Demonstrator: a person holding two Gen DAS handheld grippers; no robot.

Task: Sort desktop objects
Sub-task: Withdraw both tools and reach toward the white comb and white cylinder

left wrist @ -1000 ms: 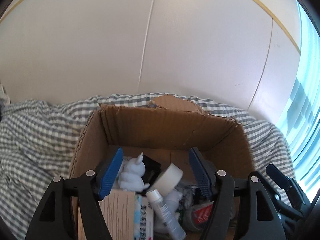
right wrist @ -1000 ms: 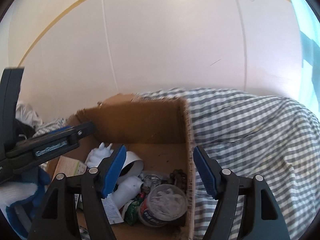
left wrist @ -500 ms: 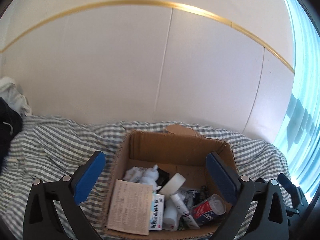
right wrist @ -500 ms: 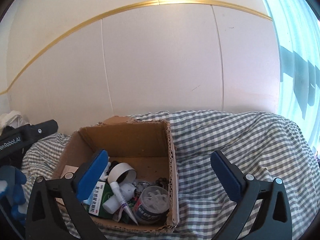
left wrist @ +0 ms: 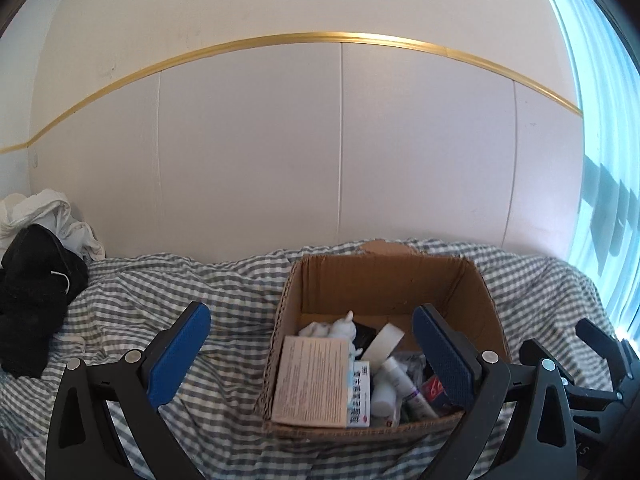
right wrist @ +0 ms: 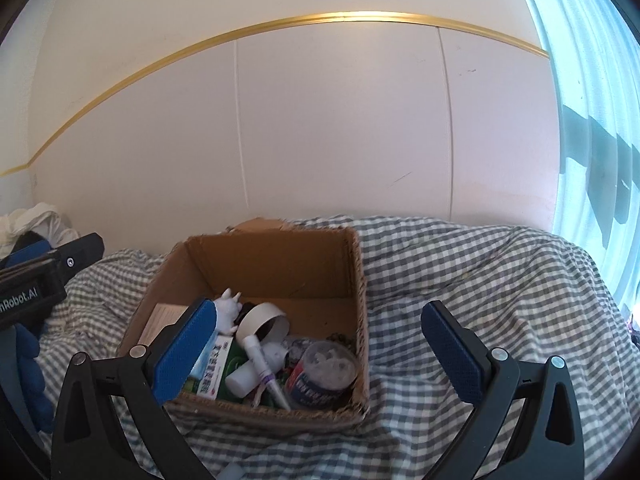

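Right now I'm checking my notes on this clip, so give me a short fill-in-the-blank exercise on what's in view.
1. The small items lie inside a ____ box.
2. The cloth under the box has a grey and white ____ pattern.
3. The jaws of the right gripper stand ____, with nothing held between them.
4. In the left wrist view, a pile of black and white ____ lies at the far left.

Missing words: cardboard; checked; open; clothes
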